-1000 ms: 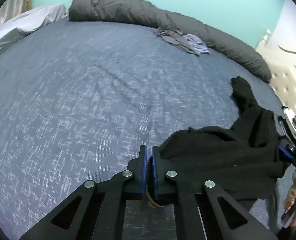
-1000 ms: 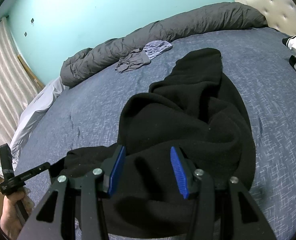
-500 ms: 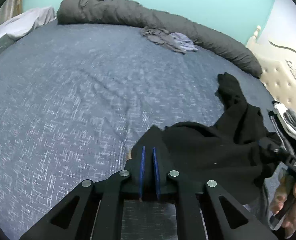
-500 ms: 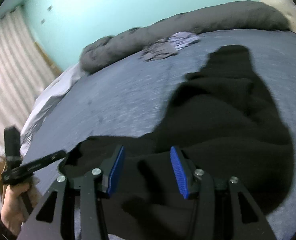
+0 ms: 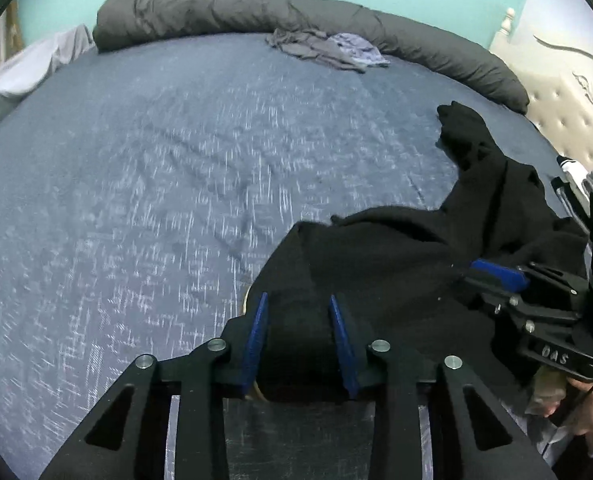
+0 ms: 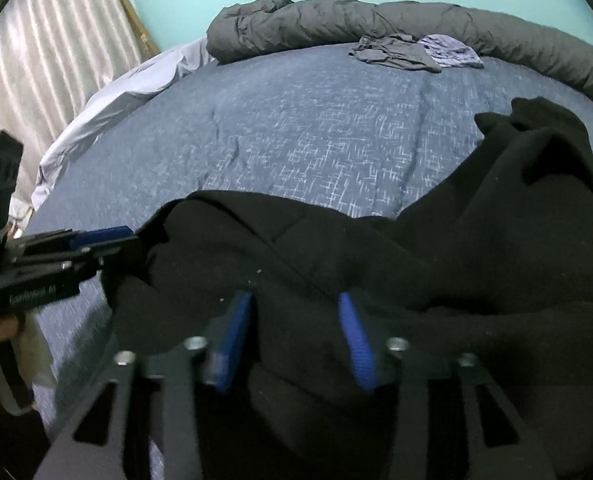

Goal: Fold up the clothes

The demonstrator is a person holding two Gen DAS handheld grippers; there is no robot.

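Observation:
A black fleece garment (image 5: 408, 264) lies bunched on the blue bedspread (image 5: 176, 168) near the front edge; it fills the lower right wrist view (image 6: 436, 264). My left gripper (image 5: 298, 304) is open, its blue pads either side of a fold of the black cloth. My right gripper (image 6: 294, 304) is open over the garment, with cloth between its fingers. The right gripper also shows at the right of the left wrist view (image 5: 496, 276), and the left gripper at the left of the right wrist view (image 6: 96, 240).
A rolled grey duvet (image 5: 296, 12) runs along the far edge by the teal wall. Small grey and lilac clothes (image 5: 324, 48) lie in front of it. A pale sheet (image 6: 128, 92) and curtain are at left; a tufted headboard (image 5: 576, 120) is at right.
My left gripper was shut on the black garment's edge and has now opened. The right gripper stayed open and moved closer to the left one, over the cloth.

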